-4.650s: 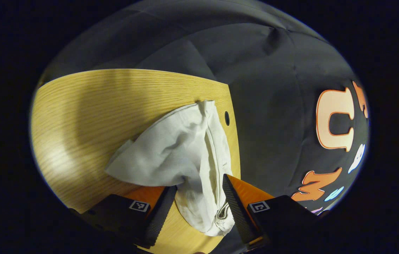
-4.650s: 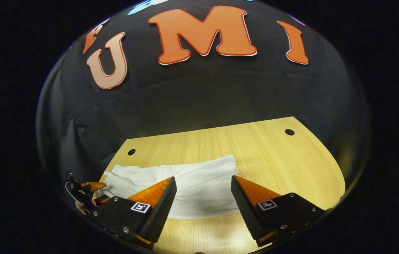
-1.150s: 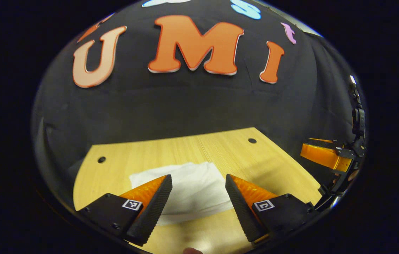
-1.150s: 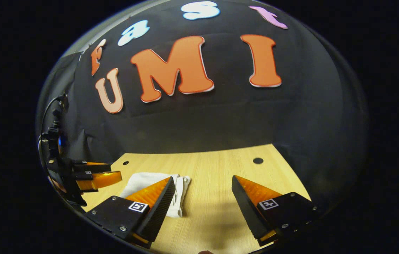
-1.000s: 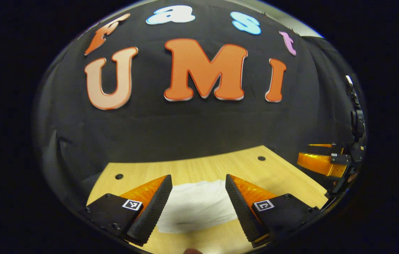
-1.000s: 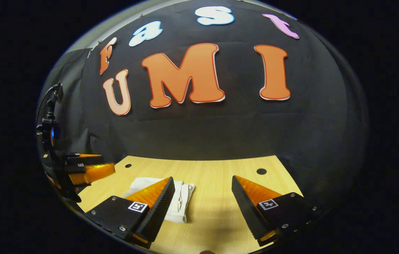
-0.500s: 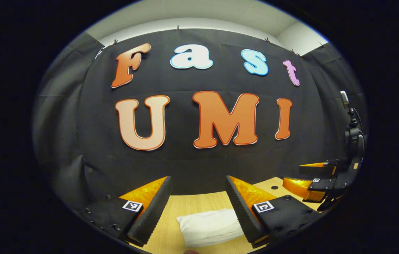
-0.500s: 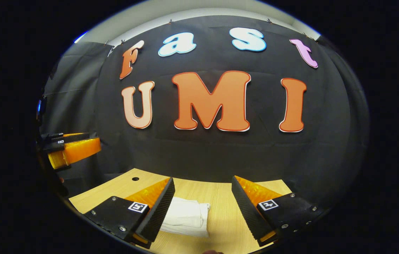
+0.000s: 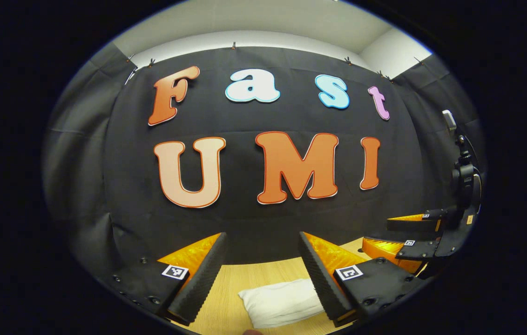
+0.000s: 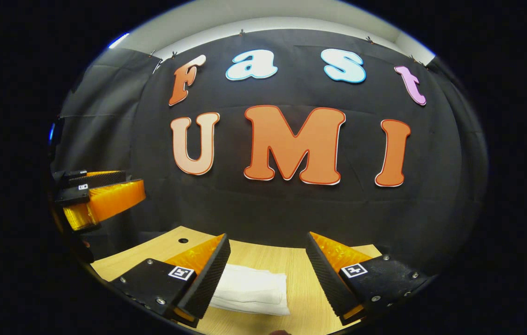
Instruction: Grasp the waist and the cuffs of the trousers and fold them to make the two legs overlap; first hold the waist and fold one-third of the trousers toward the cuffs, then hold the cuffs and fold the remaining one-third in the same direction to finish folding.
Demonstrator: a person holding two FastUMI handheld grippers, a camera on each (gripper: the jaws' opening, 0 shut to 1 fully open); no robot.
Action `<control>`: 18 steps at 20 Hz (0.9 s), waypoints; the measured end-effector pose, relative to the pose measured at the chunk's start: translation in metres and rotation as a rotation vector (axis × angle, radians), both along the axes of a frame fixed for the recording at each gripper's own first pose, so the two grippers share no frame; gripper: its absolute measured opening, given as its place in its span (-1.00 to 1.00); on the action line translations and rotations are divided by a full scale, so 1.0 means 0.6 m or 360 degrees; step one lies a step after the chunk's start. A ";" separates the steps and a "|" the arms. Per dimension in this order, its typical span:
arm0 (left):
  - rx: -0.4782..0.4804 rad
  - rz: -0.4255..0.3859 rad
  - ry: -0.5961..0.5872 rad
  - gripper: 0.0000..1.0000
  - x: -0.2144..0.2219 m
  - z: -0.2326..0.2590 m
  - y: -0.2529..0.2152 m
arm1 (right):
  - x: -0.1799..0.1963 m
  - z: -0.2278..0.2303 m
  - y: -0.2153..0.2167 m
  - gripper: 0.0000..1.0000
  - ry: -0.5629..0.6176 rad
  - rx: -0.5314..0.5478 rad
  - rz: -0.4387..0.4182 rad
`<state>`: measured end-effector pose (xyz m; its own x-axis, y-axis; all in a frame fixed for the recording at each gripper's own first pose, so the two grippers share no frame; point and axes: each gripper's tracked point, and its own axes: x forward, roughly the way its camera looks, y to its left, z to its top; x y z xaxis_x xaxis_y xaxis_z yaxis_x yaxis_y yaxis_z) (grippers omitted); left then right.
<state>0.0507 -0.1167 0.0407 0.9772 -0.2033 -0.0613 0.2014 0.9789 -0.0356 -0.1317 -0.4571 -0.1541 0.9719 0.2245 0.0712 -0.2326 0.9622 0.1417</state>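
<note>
Lying folded on the table (image 10: 300,304), trousers (image 10: 254,289); cuffs perhaps hidden.

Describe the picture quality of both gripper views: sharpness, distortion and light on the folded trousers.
Left gripper view: sharp, edges bowed by the fisheye, the folded white trousers evenly lit on the light wooden table. Right gripper view: equally sharp and curved, trousers bright without glare, the open left gripper clear at the rim.

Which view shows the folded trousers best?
The right gripper view: the folded trousers lie on the table with layered edges visible between the open right tool. The left gripper view shows them partly behind its own finger.
</note>
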 end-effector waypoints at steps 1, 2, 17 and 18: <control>0.0004 0.0010 0.0003 0.93 -0.002 -0.003 0.003 | 0.001 0.000 -0.006 0.98 -0.0003 -0.0004 -0.0009; 0.0009 0.0010 0.0003 0.98 -0.003 -0.005 0.003 | -0.002 0.002 -0.009 0.98 -0.0005 -0.0008 -0.0016; -0.0025 0.0078 -0.0010 0.93 -0.034 -0.005 -0.011 | -0.039 -0.002 -0.042 0.98 -0.0041 -0.0003 -0.0058; -0.0024 0.0086 -0.0014 0.93 -0.037 -0.004 -0.009 | -0.044 -0.002 -0.043 0.98 -0.0049 -0.0005 -0.0058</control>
